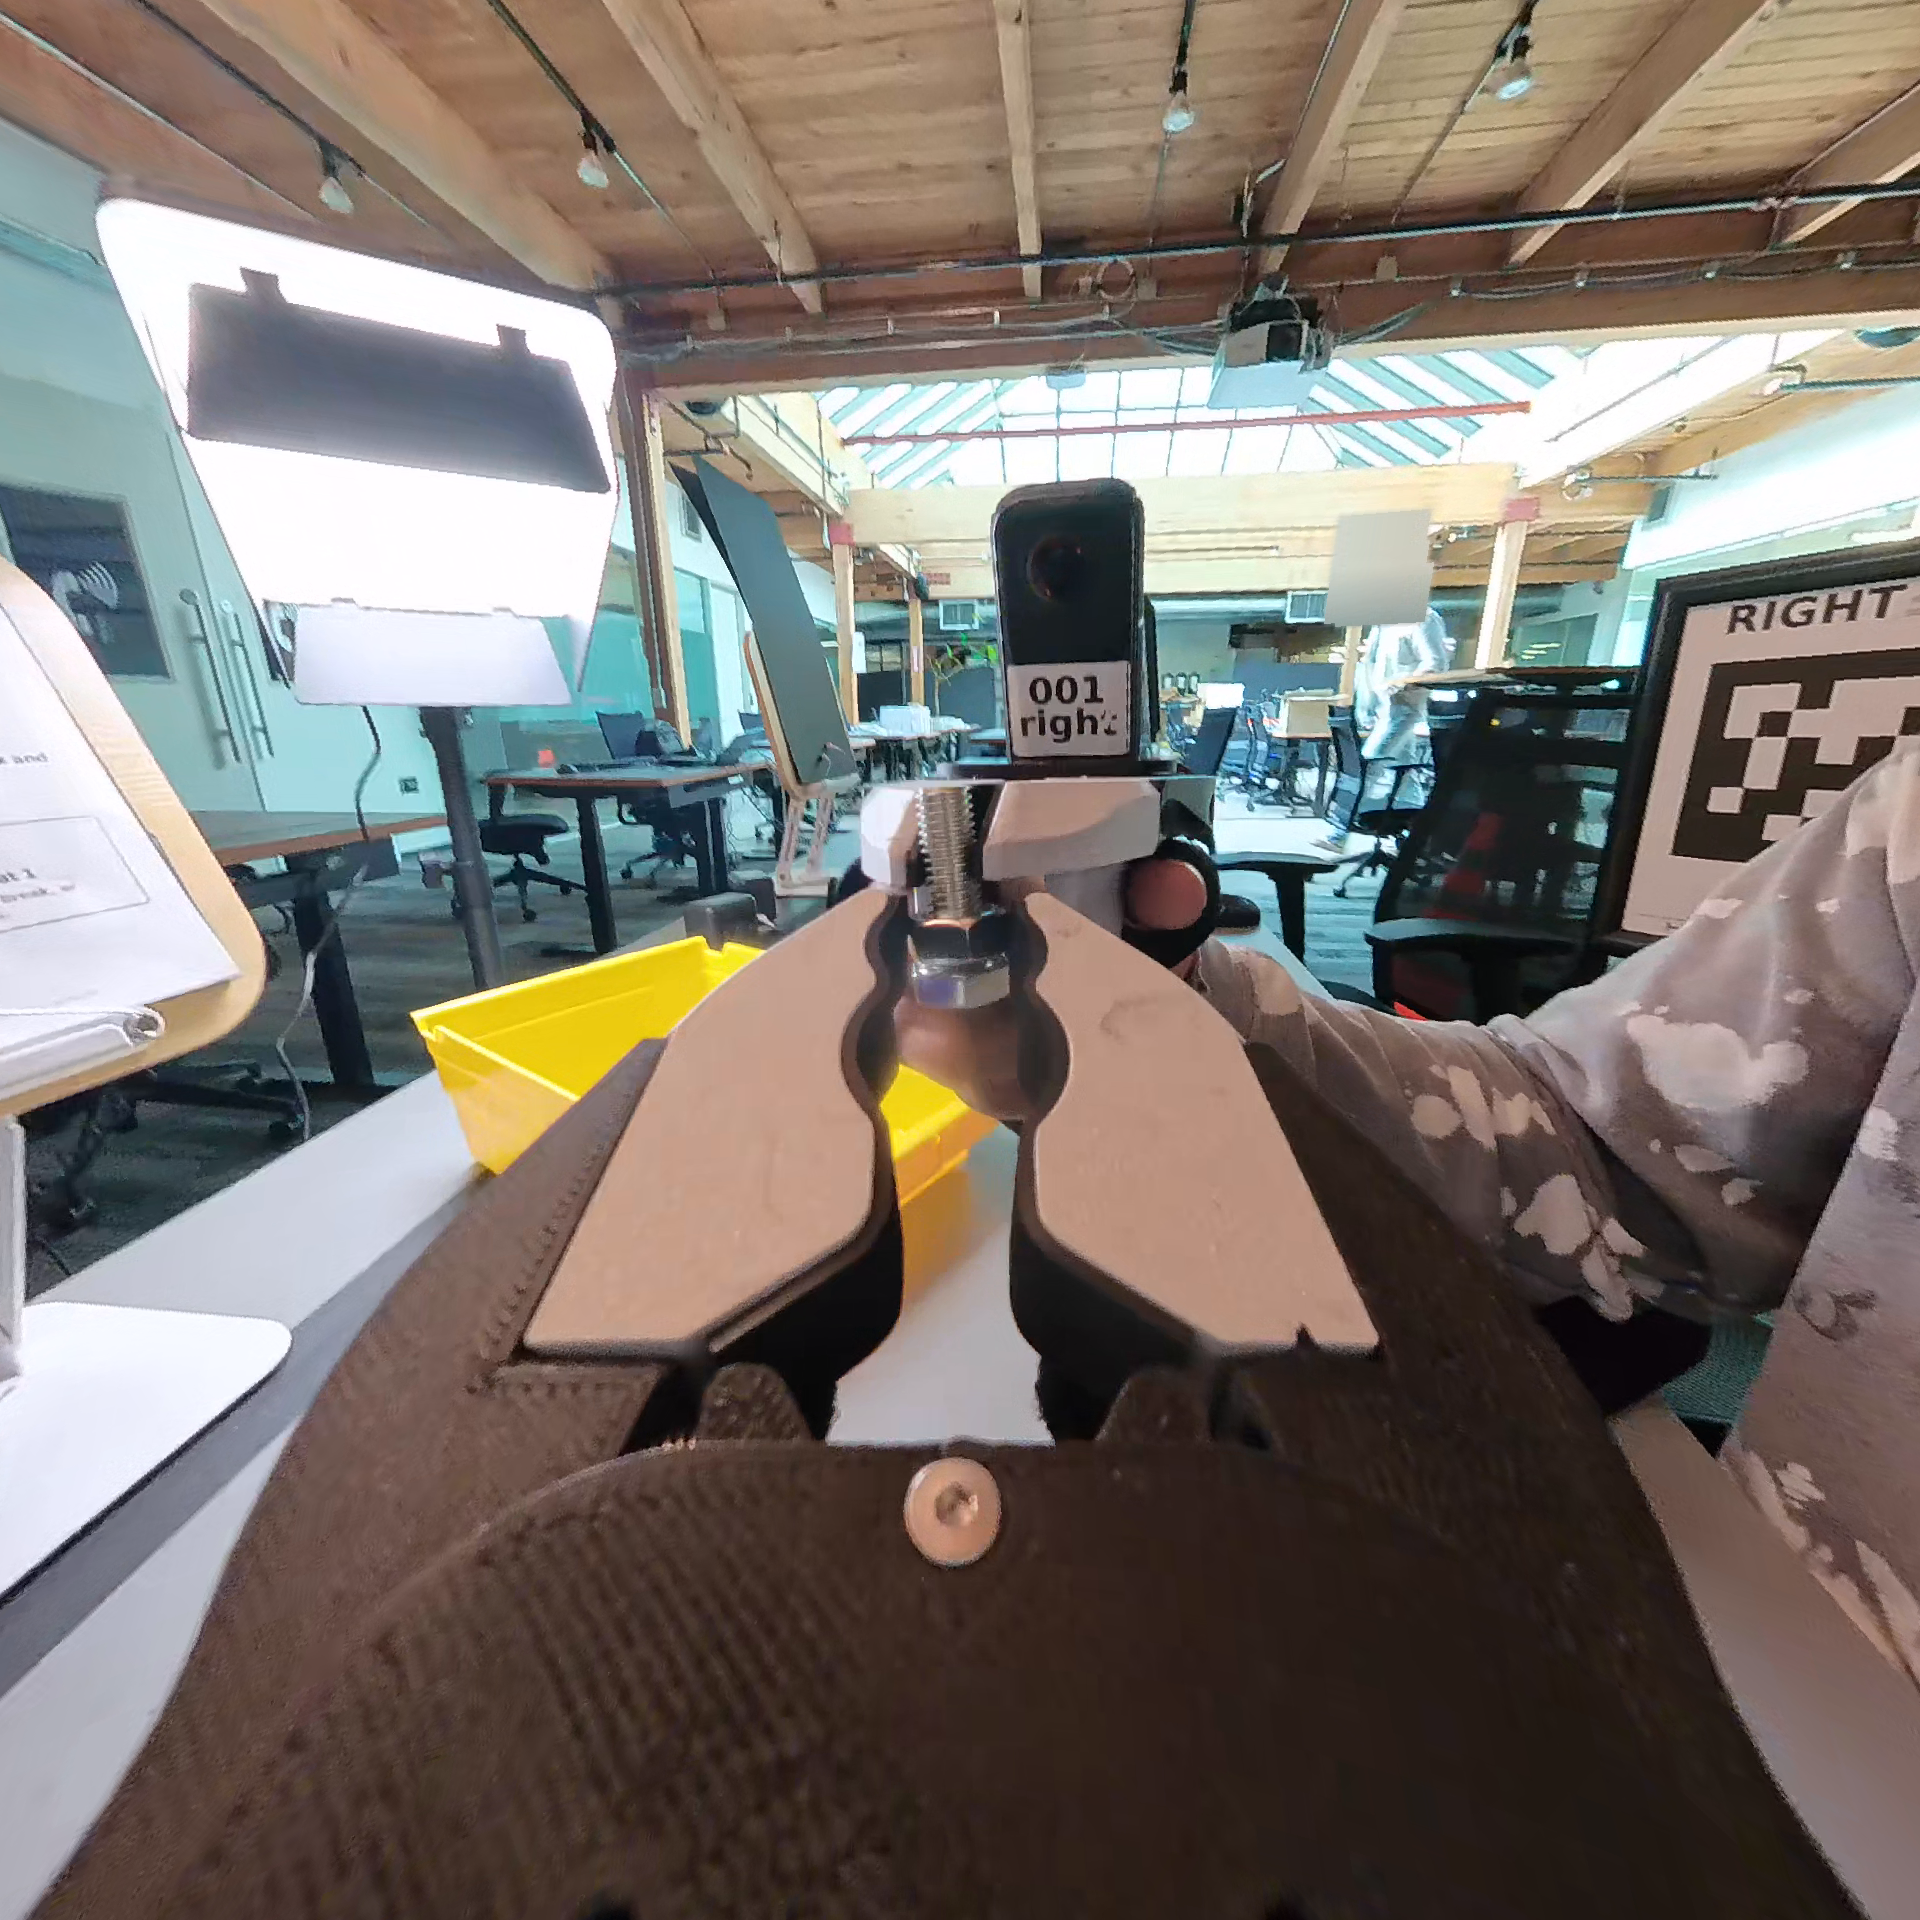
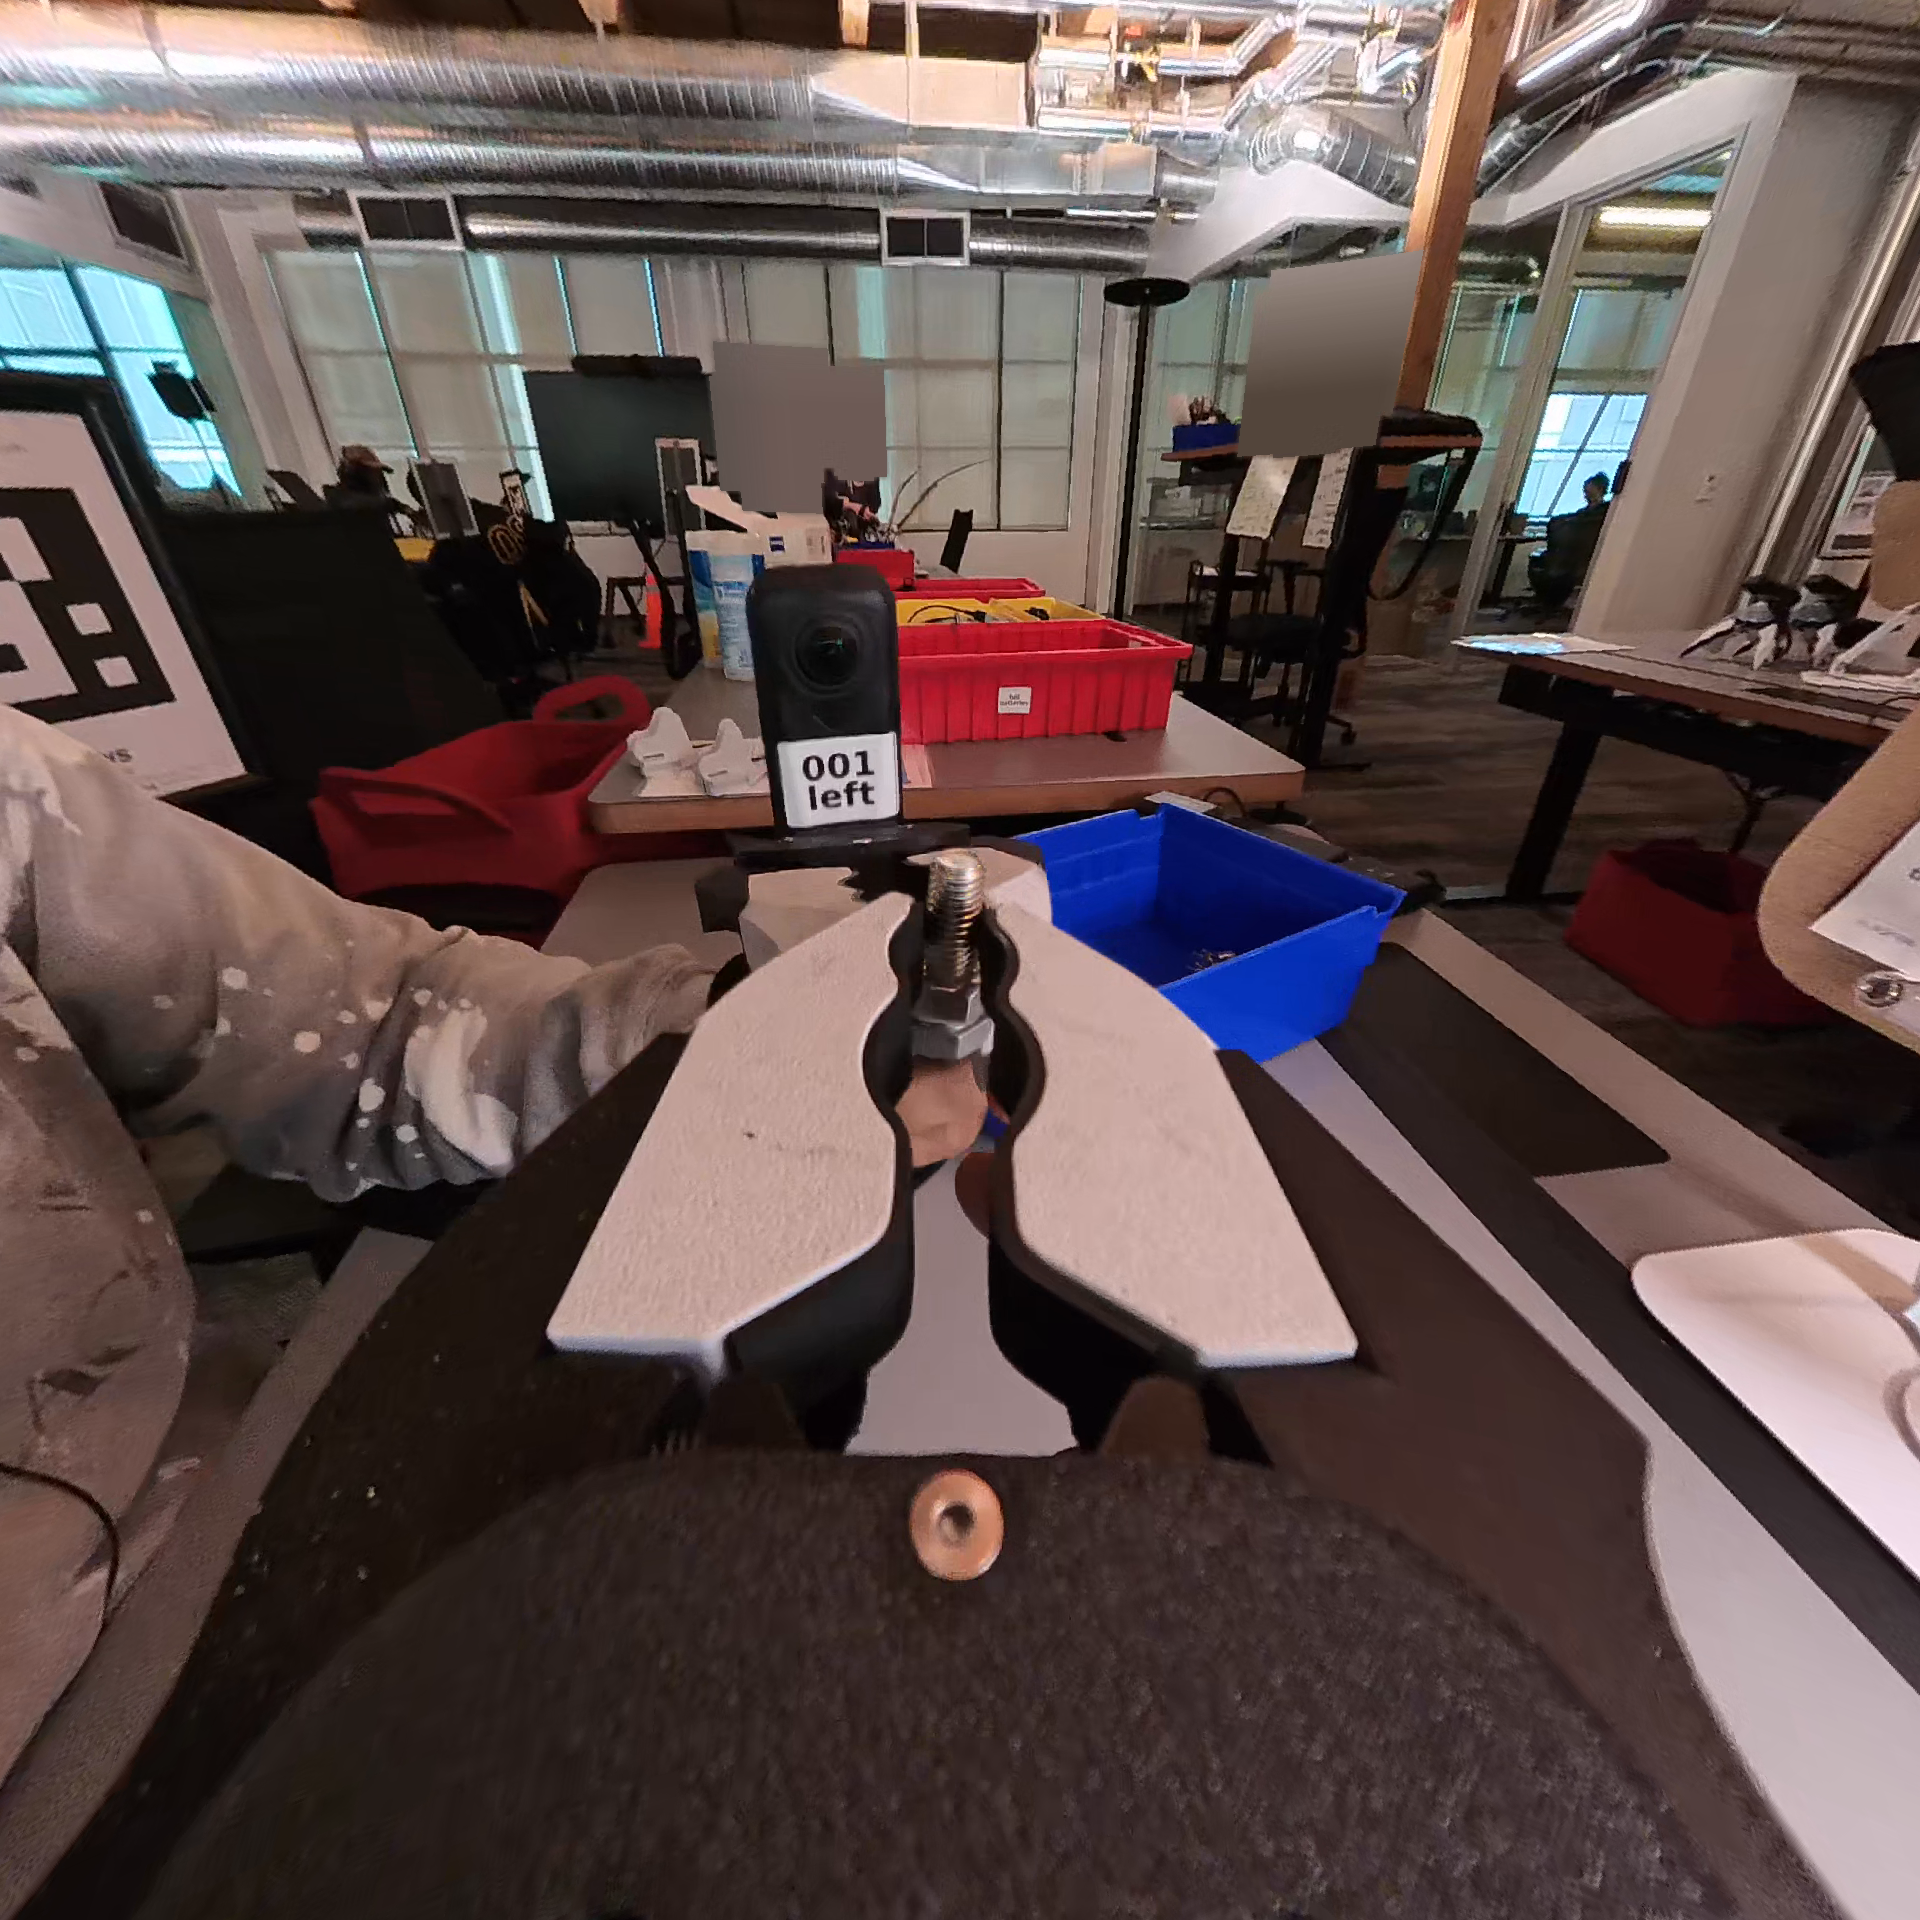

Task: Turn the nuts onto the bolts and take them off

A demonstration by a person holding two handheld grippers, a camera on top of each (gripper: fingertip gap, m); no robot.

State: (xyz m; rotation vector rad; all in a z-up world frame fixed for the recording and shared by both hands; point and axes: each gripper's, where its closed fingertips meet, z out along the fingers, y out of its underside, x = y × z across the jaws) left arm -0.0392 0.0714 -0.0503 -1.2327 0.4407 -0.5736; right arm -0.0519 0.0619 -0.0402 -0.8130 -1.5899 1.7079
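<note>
Facing tip to tip, left gripper (image 1: pixel 956 961) clenched on the nut (image 1: pixel 958 961), right gripper (image 2: pixel 951 971) grasping the bolt (image 2: pixel 954 935), yellow bin (image 1: pixel 582 1023) beyond left, blue bin (image 2: pixel 1226 940) beyond right.

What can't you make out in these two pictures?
- Left wrist view: inside of the yellow plastic bin, blocked by the left gripper.
- Right wrist view: contents of the blue plastic bin, too small and dark.
- Both views: whether the right gripper pinches head or nut of the silver threaded steel bolt; fingers cover them.
</note>
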